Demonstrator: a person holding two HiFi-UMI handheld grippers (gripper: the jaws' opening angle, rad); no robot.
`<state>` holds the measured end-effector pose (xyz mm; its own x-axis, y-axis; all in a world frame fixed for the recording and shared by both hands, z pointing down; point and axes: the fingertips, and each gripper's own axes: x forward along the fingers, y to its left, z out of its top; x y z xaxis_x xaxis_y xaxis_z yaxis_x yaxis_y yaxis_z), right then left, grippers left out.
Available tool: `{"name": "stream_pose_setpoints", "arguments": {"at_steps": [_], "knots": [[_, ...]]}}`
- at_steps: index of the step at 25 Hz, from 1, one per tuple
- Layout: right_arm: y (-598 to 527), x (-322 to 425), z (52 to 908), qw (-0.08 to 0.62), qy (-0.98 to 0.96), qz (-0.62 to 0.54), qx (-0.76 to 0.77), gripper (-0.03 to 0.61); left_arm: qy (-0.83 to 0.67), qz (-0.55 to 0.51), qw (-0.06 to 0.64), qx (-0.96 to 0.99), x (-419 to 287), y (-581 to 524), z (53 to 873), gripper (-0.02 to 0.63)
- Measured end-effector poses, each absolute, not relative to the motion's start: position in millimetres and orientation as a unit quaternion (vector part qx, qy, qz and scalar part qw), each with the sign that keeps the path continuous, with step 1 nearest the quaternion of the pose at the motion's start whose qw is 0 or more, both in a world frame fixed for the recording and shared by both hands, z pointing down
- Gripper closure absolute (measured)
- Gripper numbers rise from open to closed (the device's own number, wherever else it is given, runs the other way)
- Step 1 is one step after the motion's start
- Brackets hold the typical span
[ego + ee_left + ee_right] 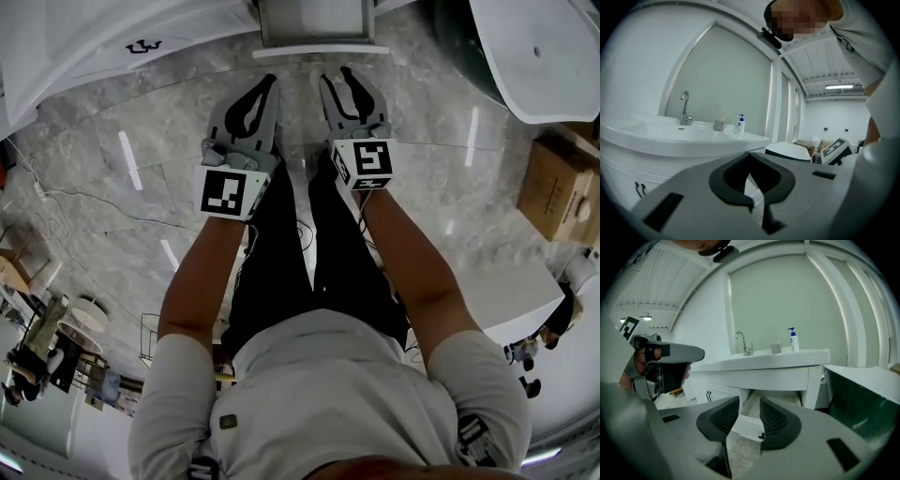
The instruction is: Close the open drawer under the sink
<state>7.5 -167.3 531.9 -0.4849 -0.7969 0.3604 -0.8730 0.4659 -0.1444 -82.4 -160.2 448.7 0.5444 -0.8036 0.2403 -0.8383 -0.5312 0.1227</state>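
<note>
While both grippers hang over the marble floor in the head view, the open drawer lies just ahead of the fingertips. The left gripper has its fingers closed tip to tip on nothing, and the right gripper has its fingers spread wide and empty. In the left gripper view the sink stands beyond the pinched fingers, carrying a pump bottle whose label is too small for me to read. In the right gripper view the drawer's white front shows straight between the parted fingers. I judge it rigid, smooth and sliding on runners, so I'd push flat on the middle of the front rather than pinch it.
</note>
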Motion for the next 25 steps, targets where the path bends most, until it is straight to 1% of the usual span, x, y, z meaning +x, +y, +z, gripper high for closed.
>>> {"name": "stream_pose_setpoints", "arguments": {"at_steps": [8, 25], "knots": [[-173, 3, 588, 0.136, -0.84, 0.159, 0.501, 0.41, -0.464, 0.092, 0.11, 0.874, -83, -164, 490, 0.604], [-187, -6, 690, 0.156, -0.818, 0.181, 0.523, 0.41, -0.465, 0.098, 0.114, 0.873, -88, -172, 561, 0.604]]}}
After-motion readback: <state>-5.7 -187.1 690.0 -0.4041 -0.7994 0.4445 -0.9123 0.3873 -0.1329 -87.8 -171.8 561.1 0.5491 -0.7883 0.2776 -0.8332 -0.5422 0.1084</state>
